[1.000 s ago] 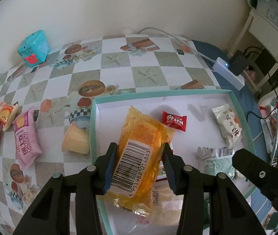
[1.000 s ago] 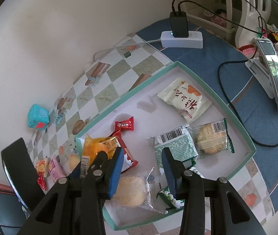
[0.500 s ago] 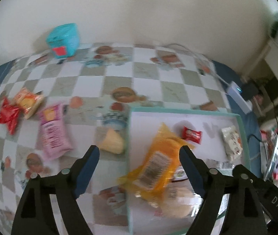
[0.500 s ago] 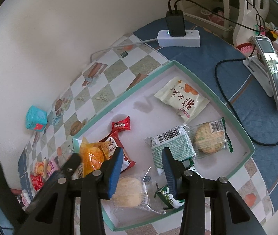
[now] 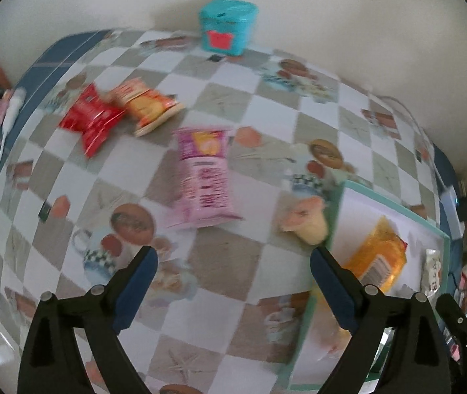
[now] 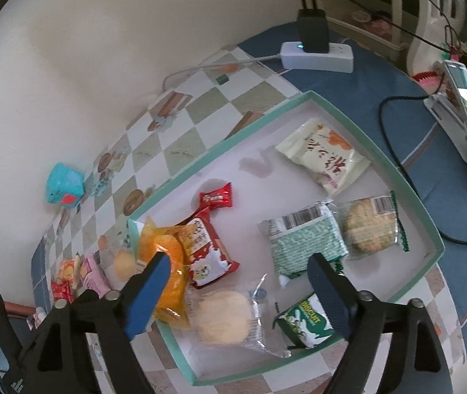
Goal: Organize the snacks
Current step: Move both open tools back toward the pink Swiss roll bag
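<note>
Left tongs (image 5: 233, 282) gape wide and empty over the surface (image 5: 220, 256) facing the pink packet (image 5: 204, 177) outside the tray (image 6: 407, 180), likely next; right tongs (image 6: 240, 290) wide above tray snacks.

Glossy plastic wraps the orange snack pack (image 6: 167, 262); the checkered tablecloth (image 5: 233, 262) looks smooth, the tray (image 6: 381, 161) matt.

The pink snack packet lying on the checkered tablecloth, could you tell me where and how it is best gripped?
Grip the pink snack packet across its narrow middle, coming from above with the open left hand-held gripper. It lies flat and alone, long sides clear, and looks narrower than the open jaws.
</note>
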The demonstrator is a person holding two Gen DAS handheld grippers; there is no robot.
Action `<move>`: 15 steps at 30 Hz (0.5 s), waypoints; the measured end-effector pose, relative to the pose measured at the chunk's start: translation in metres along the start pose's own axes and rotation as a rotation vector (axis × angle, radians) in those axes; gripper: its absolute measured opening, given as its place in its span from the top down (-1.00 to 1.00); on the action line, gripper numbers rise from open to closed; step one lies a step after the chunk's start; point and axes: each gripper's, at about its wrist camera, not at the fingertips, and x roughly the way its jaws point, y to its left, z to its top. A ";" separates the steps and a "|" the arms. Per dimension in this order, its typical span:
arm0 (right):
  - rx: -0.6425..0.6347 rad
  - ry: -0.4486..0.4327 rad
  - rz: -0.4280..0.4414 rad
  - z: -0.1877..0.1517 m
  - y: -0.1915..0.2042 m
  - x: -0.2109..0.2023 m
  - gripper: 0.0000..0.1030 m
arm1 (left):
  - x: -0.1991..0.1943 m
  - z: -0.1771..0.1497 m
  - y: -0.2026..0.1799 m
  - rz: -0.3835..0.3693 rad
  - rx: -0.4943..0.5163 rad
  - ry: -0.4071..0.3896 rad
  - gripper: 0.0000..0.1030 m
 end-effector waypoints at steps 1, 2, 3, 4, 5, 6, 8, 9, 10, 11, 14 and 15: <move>-0.003 -0.002 0.002 -0.001 0.002 0.000 -0.84 | -0.001 0.001 0.006 0.002 -0.015 0.000 -0.83; -0.008 -0.004 0.004 -0.002 0.003 0.000 -0.92 | -0.002 0.002 0.012 0.007 -0.028 -0.003 -0.83; -0.014 -0.005 0.007 -0.003 0.005 0.000 -0.94 | -0.004 0.003 0.020 0.015 -0.042 -0.009 -0.83; -0.018 -0.004 0.009 -0.003 0.006 0.000 -0.96 | -0.006 0.005 0.028 0.027 -0.056 -0.019 -0.83; -0.021 -0.004 0.012 -0.003 0.006 0.001 -0.96 | -0.009 0.006 0.035 0.042 -0.068 -0.030 -0.83; -0.023 -0.004 0.013 -0.004 0.007 0.001 -0.96 | -0.013 0.008 0.045 0.064 -0.085 -0.047 -0.83; -0.034 -0.006 0.011 -0.004 0.010 0.001 -0.97 | -0.019 0.011 0.059 0.089 -0.108 -0.069 -0.83; -0.039 -0.008 0.010 -0.005 0.011 0.001 -0.97 | -0.023 0.012 0.068 0.099 -0.122 -0.079 -0.83; -0.042 -0.010 0.011 -0.005 0.012 0.001 -0.98 | -0.026 0.013 0.076 0.106 -0.136 -0.088 -0.83; -0.048 -0.010 0.012 -0.006 0.014 0.001 -0.99 | -0.028 0.014 0.083 0.111 -0.148 -0.095 -0.83; -0.081 -0.006 0.017 -0.009 0.024 0.002 -1.00 | -0.036 0.016 0.104 0.127 -0.185 -0.115 -0.83; -0.091 -0.003 0.019 -0.011 0.028 0.003 -1.00 | -0.039 0.015 0.113 0.137 -0.203 -0.123 -0.83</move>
